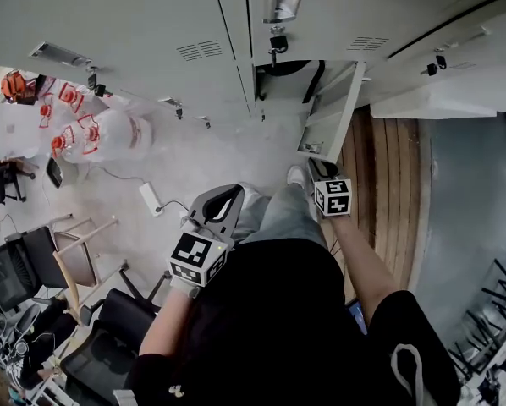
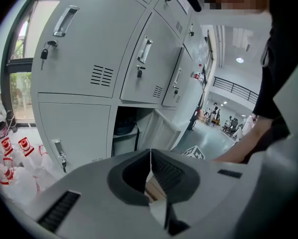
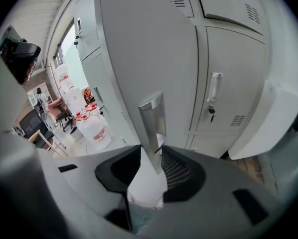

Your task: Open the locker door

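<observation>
The grey locker door [image 1: 332,115] of a bottom compartment [image 1: 288,79] stands swung out toward me in the head view. My right gripper [image 1: 321,169] is at the door's lower free edge. In the right gripper view the door [image 3: 144,59] runs between the jaws, with its metal recessed handle [image 3: 153,121] just above them. That gripper [image 3: 148,156] is open, and a gap shows beside the door edge. My left gripper [image 1: 228,194] hangs at my left side, away from the lockers. It [image 2: 150,156] is shut with nothing in it and looks toward the open compartment [image 2: 126,133].
Large water jugs with red labels [image 1: 101,134] lie on the floor at left, beside a power strip [image 1: 150,197]. Chairs [image 1: 75,260] crowd the lower left. A wooden floor strip [image 1: 388,184] runs at right. My legs stand just before the open door.
</observation>
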A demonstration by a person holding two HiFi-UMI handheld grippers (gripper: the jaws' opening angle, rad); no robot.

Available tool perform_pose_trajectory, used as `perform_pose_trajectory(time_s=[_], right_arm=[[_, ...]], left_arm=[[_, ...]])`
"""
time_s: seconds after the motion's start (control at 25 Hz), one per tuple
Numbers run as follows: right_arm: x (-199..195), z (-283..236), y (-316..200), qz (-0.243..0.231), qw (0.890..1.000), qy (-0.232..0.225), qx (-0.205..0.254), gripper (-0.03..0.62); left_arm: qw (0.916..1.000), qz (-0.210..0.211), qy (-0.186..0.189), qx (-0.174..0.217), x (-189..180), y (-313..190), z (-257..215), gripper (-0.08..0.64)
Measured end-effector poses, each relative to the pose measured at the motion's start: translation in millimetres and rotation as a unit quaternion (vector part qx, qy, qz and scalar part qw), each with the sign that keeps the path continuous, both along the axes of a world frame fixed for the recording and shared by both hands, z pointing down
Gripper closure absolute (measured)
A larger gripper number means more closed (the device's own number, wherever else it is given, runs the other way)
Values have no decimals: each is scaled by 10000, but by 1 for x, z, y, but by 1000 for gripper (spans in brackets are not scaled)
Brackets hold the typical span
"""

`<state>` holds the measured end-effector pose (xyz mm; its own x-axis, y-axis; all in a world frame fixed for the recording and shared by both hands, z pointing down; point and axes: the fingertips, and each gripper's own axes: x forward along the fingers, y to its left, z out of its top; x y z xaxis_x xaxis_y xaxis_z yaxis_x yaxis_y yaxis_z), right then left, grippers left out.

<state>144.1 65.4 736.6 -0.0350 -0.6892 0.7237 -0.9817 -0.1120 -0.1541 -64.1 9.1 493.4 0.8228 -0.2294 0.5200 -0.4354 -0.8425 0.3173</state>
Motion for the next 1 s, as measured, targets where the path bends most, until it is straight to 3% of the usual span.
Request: perform_pose_trajectory(time_s=[0.36, 0.48, 0.76, 1.0], right_arm=[[41, -2, 43, 910, 9953, 94, -317, 468], [47, -3, 56, 969, 9942, 78, -461, 471], [37, -18, 66, 517, 9976, 4, -450, 498], [9, -64, 38, -643, 9978, 14, 137, 525]], left_arm=[[9981, 597, 151, -96, 41, 5, -2, 537], [9970, 732, 202, -128, 53, 8, -3, 537], [9954, 872, 358, -140, 77, 12, -11, 537], [9960, 781, 418, -134, 83, 12, -16, 537]])
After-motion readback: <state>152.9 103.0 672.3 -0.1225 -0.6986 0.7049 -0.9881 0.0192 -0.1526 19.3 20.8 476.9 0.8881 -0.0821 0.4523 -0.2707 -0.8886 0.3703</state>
